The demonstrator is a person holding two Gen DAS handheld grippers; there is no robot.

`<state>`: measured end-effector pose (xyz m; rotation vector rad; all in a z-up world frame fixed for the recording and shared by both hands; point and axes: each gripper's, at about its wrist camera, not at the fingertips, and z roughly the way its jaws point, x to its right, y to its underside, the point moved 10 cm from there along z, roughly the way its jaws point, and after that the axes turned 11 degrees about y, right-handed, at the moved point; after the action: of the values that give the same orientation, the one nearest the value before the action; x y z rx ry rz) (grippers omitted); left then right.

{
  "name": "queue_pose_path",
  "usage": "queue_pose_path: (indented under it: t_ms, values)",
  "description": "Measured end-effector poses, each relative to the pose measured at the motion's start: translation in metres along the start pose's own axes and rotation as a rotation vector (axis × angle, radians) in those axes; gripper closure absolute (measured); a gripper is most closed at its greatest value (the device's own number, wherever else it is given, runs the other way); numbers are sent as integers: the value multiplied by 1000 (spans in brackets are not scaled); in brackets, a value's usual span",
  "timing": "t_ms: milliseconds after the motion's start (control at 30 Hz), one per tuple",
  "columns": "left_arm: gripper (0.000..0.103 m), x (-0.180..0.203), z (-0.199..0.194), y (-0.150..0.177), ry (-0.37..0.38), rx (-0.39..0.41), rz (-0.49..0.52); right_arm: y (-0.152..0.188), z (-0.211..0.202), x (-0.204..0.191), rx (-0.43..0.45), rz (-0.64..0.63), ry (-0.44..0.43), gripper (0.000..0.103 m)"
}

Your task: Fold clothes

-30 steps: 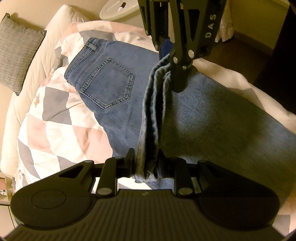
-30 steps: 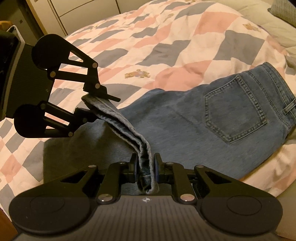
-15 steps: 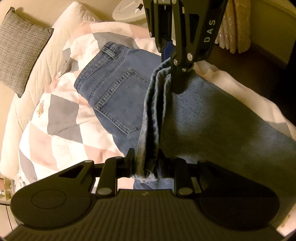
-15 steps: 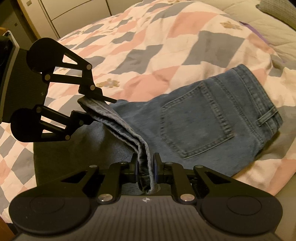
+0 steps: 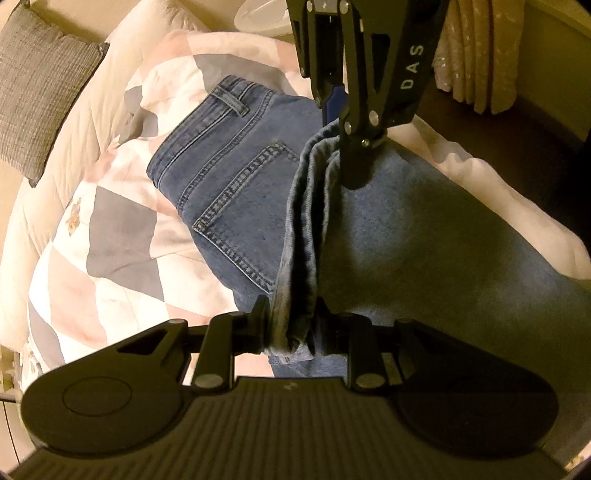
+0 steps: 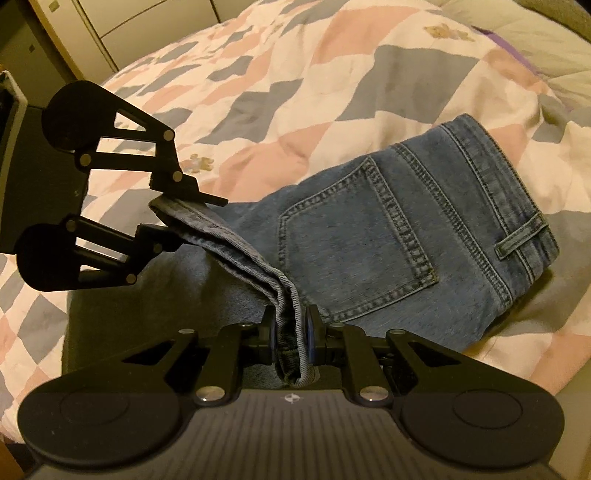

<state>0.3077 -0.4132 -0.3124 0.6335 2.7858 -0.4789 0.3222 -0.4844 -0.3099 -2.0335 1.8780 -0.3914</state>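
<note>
Jeans (image 5: 236, 192): leg fabric ran out of the left wrist view at right. Grey cushion (image 5: 33, 92): cut by the left edge. White round object (image 5: 262, 18): mostly hidden behind the right gripper (image 5: 345, 147); identity undeterminable. Curtain (image 5: 476, 62): top cropped.

The right gripper (image 6: 290, 332) pinches the bunched hem end of a pair of blue jeans (image 6: 388, 236) between its two fingers, the denim edge hanging down between them. The same hem edge runs up and left to the left gripper (image 6: 184, 214), whose fingers are clamped on it. The seat of the jeans lies flat on a pink, grey and white checked quilt (image 6: 295, 74), back pocket (image 6: 354, 236) and belt loop (image 6: 521, 240) facing up. Pale cabinet doors (image 6: 122, 26) stand beyond the bed
</note>
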Motion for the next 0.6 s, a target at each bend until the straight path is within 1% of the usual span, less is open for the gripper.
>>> queue_pose_path:
  t_ms: [167, 300, 433, 600]
  values:
    - [81, -7, 11, 0, -1, -9, -25, -4, 12, 7, -13, -20, -11, 89]
    - [81, -18, 14, -3, 1, -6, -51, -9, 13, 15, -9, -14, -24, 89]
    - [81, -35, 16, -13, -1, 13, -65, -18, 9, 37, 5, 16, -24, 90]
    - [81, -69, 29, -40, -11, 51, -55, -30, 6, 76, 4, 58, 9, 90]
